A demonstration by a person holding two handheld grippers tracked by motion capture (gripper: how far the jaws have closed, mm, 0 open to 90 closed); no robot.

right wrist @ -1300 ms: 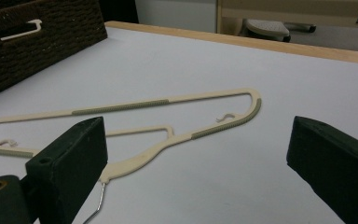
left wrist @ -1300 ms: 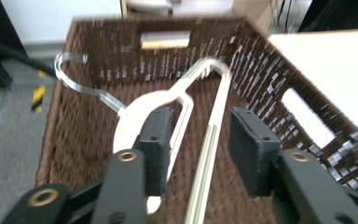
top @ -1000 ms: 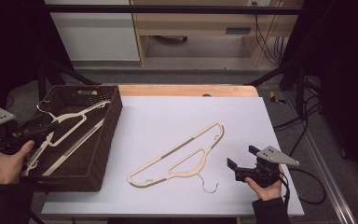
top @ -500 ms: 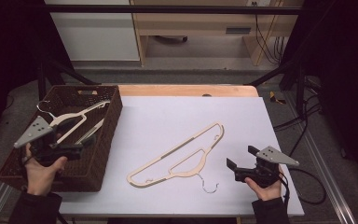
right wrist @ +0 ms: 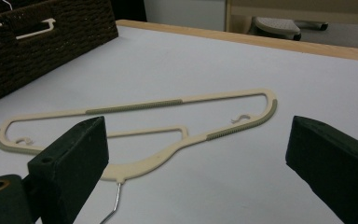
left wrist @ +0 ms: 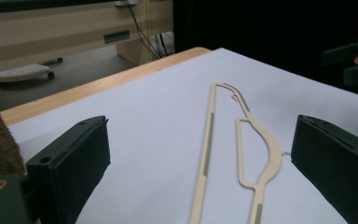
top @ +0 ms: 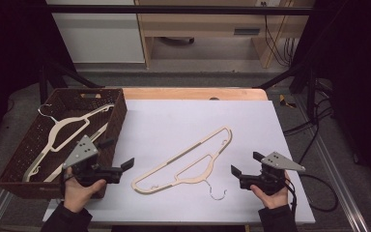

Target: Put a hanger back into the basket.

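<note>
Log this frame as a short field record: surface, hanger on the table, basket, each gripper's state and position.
surface: white table top with a wooden far edge
hanger on table: cream hanger lying flat, metal hook toward the person, untouched
basket: dark wicker basket at the table's left, holding more cream hangers
left gripper: left gripper open, holding nothing, at the basket's near right corner, pointed at the hanger
right gripper: right gripper open, holding nothing, right of the hook, pointed at the hanger

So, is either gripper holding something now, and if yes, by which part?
Nothing is held. Both the left gripper and the right gripper are open, and the hanger lies free on the table between them.
</note>
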